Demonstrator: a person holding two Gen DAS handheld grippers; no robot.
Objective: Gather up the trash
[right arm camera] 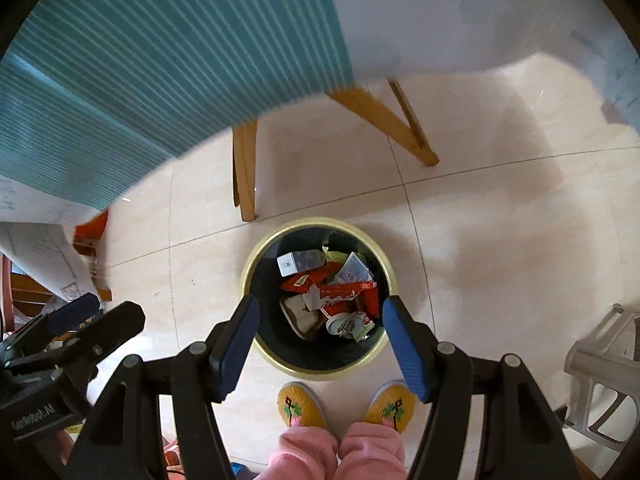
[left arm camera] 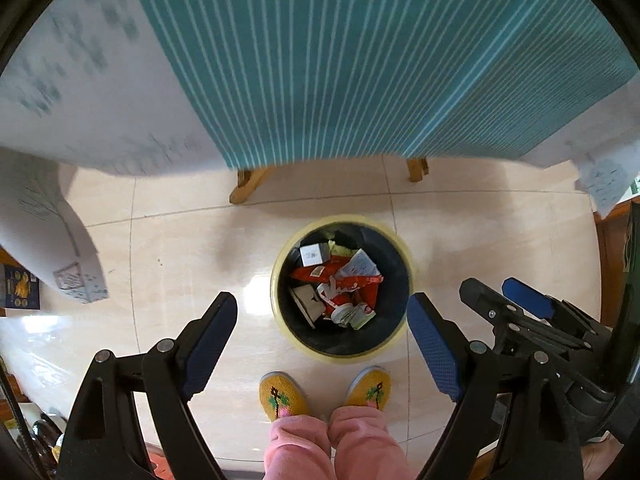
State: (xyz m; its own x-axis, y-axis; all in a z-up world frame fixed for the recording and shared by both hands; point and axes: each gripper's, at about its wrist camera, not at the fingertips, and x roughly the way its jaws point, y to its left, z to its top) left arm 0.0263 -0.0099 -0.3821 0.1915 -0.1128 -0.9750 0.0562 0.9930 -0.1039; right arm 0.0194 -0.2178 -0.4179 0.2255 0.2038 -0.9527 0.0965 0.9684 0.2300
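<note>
- The trash point(left arm camera: 340, 288), red wrappers, small cartons and a cup, lies in a round yellow-rimmed bin point(left arm camera: 280, 276) on pale floor tiles point(left arm camera: 180, 260).
- Both left tongs point(left arm camera: 322, 328) and right tongs point(right arm camera: 320, 332) hang over it spread, nothing between.
- A teal striped cloth point(left arm camera: 340, 60) drapes the worktop.
- Only the right view shows a grey plastic stool point(right arm camera: 600, 380).

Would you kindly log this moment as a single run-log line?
left gripper: jaws open, empty | right gripper: jaws open, empty | trash bin: on floor below both, holds wrappers and cartons
</note>
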